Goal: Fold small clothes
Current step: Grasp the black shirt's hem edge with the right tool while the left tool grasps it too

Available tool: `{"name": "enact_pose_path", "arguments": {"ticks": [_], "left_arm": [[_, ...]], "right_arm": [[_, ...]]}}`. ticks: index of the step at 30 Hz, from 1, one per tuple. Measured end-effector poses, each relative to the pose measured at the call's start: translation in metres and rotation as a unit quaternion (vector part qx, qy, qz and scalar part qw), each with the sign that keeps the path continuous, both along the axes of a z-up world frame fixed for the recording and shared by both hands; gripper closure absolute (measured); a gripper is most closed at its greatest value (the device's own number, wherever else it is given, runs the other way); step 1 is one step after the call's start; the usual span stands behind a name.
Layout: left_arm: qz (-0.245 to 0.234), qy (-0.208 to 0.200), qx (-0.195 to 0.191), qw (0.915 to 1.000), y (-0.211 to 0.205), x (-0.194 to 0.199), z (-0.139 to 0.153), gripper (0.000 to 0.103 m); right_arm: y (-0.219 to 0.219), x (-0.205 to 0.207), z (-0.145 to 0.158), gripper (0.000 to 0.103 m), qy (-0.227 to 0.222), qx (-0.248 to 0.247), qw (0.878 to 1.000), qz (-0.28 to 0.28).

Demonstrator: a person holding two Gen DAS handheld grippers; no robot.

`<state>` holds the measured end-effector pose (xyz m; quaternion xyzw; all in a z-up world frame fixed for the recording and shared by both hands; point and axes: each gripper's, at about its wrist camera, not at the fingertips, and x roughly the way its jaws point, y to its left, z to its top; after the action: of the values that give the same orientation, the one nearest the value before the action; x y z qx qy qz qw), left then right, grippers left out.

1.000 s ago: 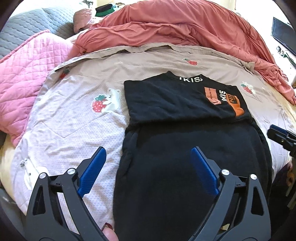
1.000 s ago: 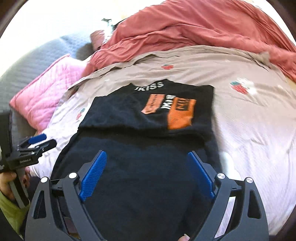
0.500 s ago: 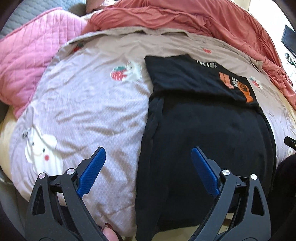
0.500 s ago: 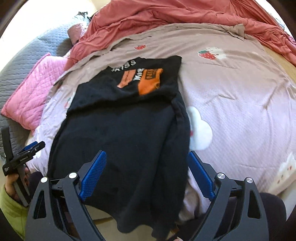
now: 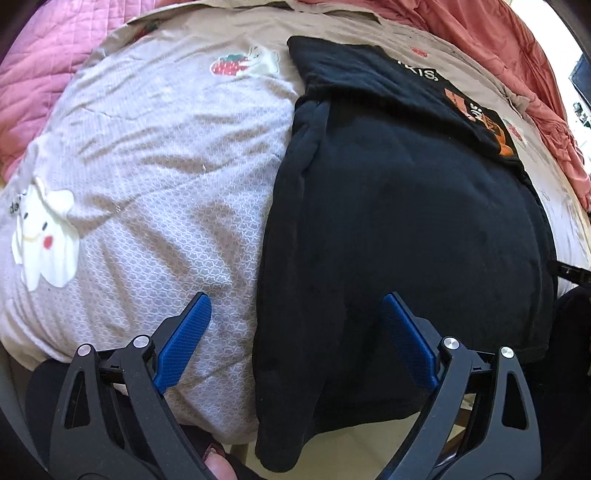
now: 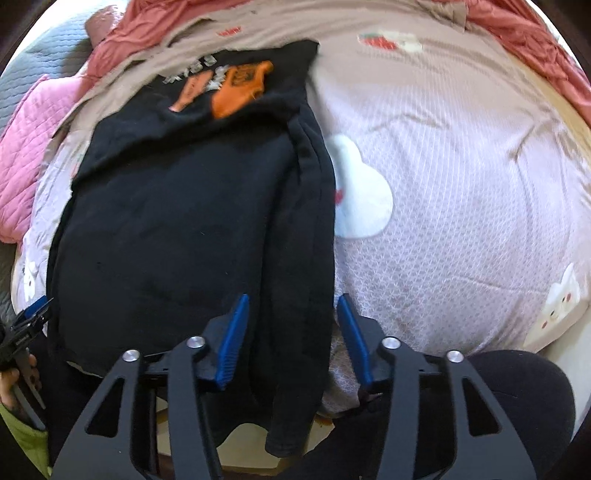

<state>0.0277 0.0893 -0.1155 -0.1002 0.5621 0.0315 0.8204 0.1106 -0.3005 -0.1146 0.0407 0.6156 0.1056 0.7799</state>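
A black sweatshirt (image 5: pixel 399 206) lies flat on a bed covered by a pale lilac quilt (image 5: pixel 159 192) printed with strawberries and white cartoon bunnies. The garment's long axis runs straight away from the person: its far end, with an orange printed patch (image 6: pixel 240 88) and white lettering, is folded over onto the body, and its near hem hangs over the front edge of the bed. In the left wrist view, the left gripper (image 5: pixel 295 336) hovers at that near edge with its blue-padded jaws spread wide, holding nothing; the sweatshirt's left side edge passes between the jaws, with one finger over quilt and the other over black cloth. In the right wrist view, the right gripper (image 6: pixel 291 325) straddles the opposite, right side edge, where a thick rolled strip of black fabric (image 6: pixel 295 280), likely a folded-in sleeve, runs between its fingers; the jaws stand partly open, narrower than the left's, and do not appear to be pinching yet. Each tool thus sits at its own near corner of the hem, roughly equally close. The coming move looks like grasping both near corners and carrying the hem away, along the long axis, toward the printed end. A pink quilted blanket (image 5: pixel 33 74) and a rumpled rust-red duvet (image 6: pixel 535 33) lie beyond.
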Motion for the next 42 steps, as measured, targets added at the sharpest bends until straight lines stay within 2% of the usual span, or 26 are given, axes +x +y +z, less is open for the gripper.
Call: {"name": "enact_pose_path", "arguments": {"ticks": [5, 6, 7, 8, 12, 14, 16, 18, 23, 26, 28, 32, 33, 34, 35, 36, 37, 38, 40, 41, 42], "left_arm": [[-0.001, 0.001, 0.005, 1.0000, -0.002, 0.001, -0.005, 0.016], [-0.001, 0.000, 0.006, 1.0000, -0.002, 0.001, -0.005, 0.016], [-0.001, 0.000, 0.006, 1.0000, -0.002, 0.002, -0.006, 0.016], [-0.001, 0.000, 0.006, 1.0000, -0.002, 0.002, -0.006, 0.016], [0.001, -0.002, 0.001, 1.0000, -0.001, 0.003, -0.006, 0.016], [0.002, -0.003, 0.000, 1.0000, -0.001, 0.000, -0.005, 0.016], [0.002, -0.002, -0.001, 1.0000, 0.000, 0.000, -0.005, 0.016], [0.003, -0.001, -0.003, 1.0000, 0.001, 0.000, -0.006, 0.016], [0.002, 0.000, -0.004, 1.0000, 0.002, -0.001, -0.006, 0.016], [0.007, -0.001, -0.008, 0.9999, 0.003, -0.001, -0.005, 0.016], [0.008, -0.001, -0.009, 0.9999, 0.004, -0.001, -0.005, 0.016], [0.004, 0.001, 0.001, 1.0000, 0.002, -0.001, -0.007, 0.016], [0.004, 0.000, 0.002, 1.0000, 0.002, -0.001, -0.008, 0.017], [0.004, 0.000, 0.003, 1.0000, 0.002, -0.001, -0.009, 0.020], [0.005, 0.000, 0.005, 1.0000, 0.002, -0.001, -0.009, 0.022], [0.006, -0.003, 0.010, 0.9999, 0.002, -0.002, -0.008, 0.032], [0.006, -0.006, 0.014, 0.9999, 0.000, -0.002, -0.006, 0.044], [0.006, -0.009, 0.021, 0.9997, 0.000, -0.003, -0.004, 0.049], [0.004, -0.012, 0.024, 0.9996, -0.001, -0.004, -0.001, 0.065], [0.004, -0.013, 0.023, 0.9996, 0.000, -0.005, 0.002, 0.070], [0.005, -0.015, 0.018, 0.9997, 0.002, -0.005, 0.004, 0.079]], "right_arm": [[0.012, 0.000, -0.003, 0.061, 0.003, -0.018, 1.000, 0.024], [0.012, 0.000, -0.003, 0.067, 0.003, -0.013, 1.000, 0.026], [0.011, 0.000, -0.002, 0.084, 0.005, 0.004, 1.000, 0.029], [0.010, -0.001, 0.000, 0.089, 0.004, 0.020, 0.999, 0.030], [-0.001, -0.006, 0.014, 0.091, -0.021, 0.046, 0.999, 0.016], [-0.007, -0.009, 0.023, 0.091, -0.031, 0.038, 0.999, 0.017], [-0.013, -0.009, 0.029, 0.091, -0.037, 0.028, 0.999, 0.018], [-0.016, -0.010, 0.030, 0.091, -0.037, -0.005, 0.999, 0.018], [-0.002, -0.007, 0.011, 0.091, -0.008, -0.057, 0.997, 0.044], [-0.001, -0.005, 0.003, 0.085, 0.016, -0.061, 0.997, 0.050], [0.004, -0.005, -0.002, 0.061, 0.032, -0.055, 0.996, 0.070], [0.020, -0.009, -0.010, 0.058, 0.046, -0.073, 0.990, 0.112], [0.019, -0.009, -0.009, 0.063, 0.045, -0.070, 0.990, 0.112], [0.018, -0.009, -0.008, 0.073, 0.043, -0.058, 0.991, 0.112], [0.014, -0.009, -0.004, 0.079, 0.038, -0.042, 0.993, 0.108], [0.013, -0.009, -0.002, 0.087, 0.034, -0.032, 0.993, 0.104], [0.008, -0.010, 0.002, 0.090, 0.028, -0.015, 0.995, 0.099], [0.002, -0.010, 0.008, 0.091, 0.018, 0.009, 0.996, 0.092], [-0.009, -0.011, 0.017, 0.094, 0.003, 0.047, 0.996, 0.079], [-0.017, -0.013, 0.025, 0.094, -0.014, 0.083, 0.994, 0.075], [-0.021, -0.015, 0.030, 0.095, -0.023, 0.101, 0.992, 0.072]]}}
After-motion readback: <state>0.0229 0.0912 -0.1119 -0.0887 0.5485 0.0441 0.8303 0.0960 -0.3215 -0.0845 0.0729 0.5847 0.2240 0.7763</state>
